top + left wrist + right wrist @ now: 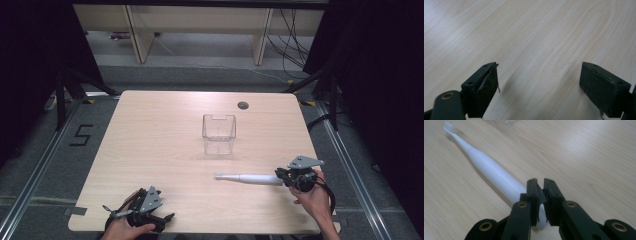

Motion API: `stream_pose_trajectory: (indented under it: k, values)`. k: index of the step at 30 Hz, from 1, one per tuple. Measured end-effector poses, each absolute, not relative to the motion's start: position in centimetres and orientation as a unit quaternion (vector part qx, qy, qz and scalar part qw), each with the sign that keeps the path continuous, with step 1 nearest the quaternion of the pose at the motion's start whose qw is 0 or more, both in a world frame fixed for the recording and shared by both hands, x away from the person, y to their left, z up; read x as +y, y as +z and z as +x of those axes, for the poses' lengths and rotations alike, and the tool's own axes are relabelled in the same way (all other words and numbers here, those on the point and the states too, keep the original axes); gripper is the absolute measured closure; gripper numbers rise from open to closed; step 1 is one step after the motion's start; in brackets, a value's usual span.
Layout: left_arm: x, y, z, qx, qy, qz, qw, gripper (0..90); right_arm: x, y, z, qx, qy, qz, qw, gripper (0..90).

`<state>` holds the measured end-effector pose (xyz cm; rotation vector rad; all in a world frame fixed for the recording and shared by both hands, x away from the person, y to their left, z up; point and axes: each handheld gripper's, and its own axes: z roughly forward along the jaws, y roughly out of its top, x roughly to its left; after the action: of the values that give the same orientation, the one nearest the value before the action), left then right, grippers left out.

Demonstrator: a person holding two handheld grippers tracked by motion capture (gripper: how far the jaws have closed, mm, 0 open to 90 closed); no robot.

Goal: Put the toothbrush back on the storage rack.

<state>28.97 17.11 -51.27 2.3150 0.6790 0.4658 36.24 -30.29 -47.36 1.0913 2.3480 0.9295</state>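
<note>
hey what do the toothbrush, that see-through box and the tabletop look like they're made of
Toothbrush: probably plastic, smooth matte white with soft highlights.
Box: clear hard plastic, likely acrylic; the table shows through its walls and the edges glint.
Tabletop: pale wood-grain surface with a slight sheen, possibly laminate rather than solid wood.
</note>
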Motion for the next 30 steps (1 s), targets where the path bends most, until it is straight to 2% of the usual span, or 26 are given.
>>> stream_pose_trajectory:
  k: [9,30]
  values:
    - [17.1,-51.3,29.0,0.26,0.179,0.888,0.335,15.1,-30.2,-47.9,37.2,0.844,0.314,0.389,0.194,87.8]
    - [17.1,-51.3,29.0,0.258,0.177,0.889,0.335,15.1,-30.1,-48.4,38.1,0.852,0.301,0.388,0.183,87.8]
